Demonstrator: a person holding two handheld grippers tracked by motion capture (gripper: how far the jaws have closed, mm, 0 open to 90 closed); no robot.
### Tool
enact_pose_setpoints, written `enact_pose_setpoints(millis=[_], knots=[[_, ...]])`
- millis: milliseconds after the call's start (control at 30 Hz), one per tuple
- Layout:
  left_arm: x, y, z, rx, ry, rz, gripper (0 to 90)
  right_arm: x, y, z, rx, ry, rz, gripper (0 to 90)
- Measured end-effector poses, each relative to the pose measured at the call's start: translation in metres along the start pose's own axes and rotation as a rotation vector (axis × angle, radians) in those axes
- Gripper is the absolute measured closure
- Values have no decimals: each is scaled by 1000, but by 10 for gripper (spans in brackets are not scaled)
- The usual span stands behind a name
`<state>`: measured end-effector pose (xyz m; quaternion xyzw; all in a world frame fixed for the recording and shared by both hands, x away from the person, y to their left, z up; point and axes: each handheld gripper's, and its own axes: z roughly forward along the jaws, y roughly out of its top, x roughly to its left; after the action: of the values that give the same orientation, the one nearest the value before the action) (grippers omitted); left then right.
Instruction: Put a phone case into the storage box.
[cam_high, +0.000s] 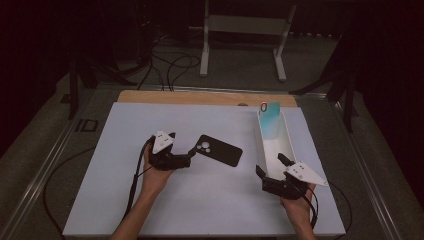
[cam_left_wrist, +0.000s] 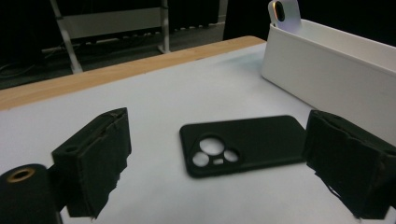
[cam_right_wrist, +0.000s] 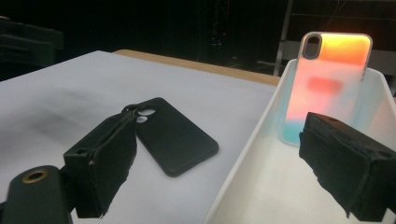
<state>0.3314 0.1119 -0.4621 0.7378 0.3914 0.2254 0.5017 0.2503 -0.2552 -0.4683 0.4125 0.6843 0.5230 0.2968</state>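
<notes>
A black phone case (cam_high: 220, 150) lies flat on the white board, camera holes up and toward my left gripper (cam_high: 192, 150). In the left gripper view the case (cam_left_wrist: 252, 140) sits just ahead of and between the wide-apart jaws of that gripper (cam_left_wrist: 219, 140), with neither pad pressing on it. A white bin (cam_high: 287, 137) stands to the right, with an iridescent phone case (cam_high: 270, 120) leaning upright against its far end. My right gripper (cam_high: 272, 167) is open at the bin's near end. In the right gripper view (cam_right_wrist: 219, 158) one jaw is outside the bin wall (cam_right_wrist: 247, 154) and the other is inside.
The white board (cam_high: 125, 210) covers most of the table, with a wooden strip (cam_high: 200, 97) along its back edge. Behind the table a white metal stand (cam_high: 245, 30) and loose cables (cam_high: 170, 65) sit on the floor. Gripper cables trail off the near edge.
</notes>
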Motion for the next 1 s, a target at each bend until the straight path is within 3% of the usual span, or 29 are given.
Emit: enact_pose_setpoints(millis=[167, 400, 1000], knots=[[-5, 9, 19, 15, -11, -13, 147, 0, 0, 0, -2, 2, -1, 113], [-14, 21, 43, 35, -14, 9, 235, -1, 0, -1, -4, 3, 1, 113], [-26, 27, 104, 104, -62, 10, 531, -1, 1, -2, -13, 5, 0, 113]])
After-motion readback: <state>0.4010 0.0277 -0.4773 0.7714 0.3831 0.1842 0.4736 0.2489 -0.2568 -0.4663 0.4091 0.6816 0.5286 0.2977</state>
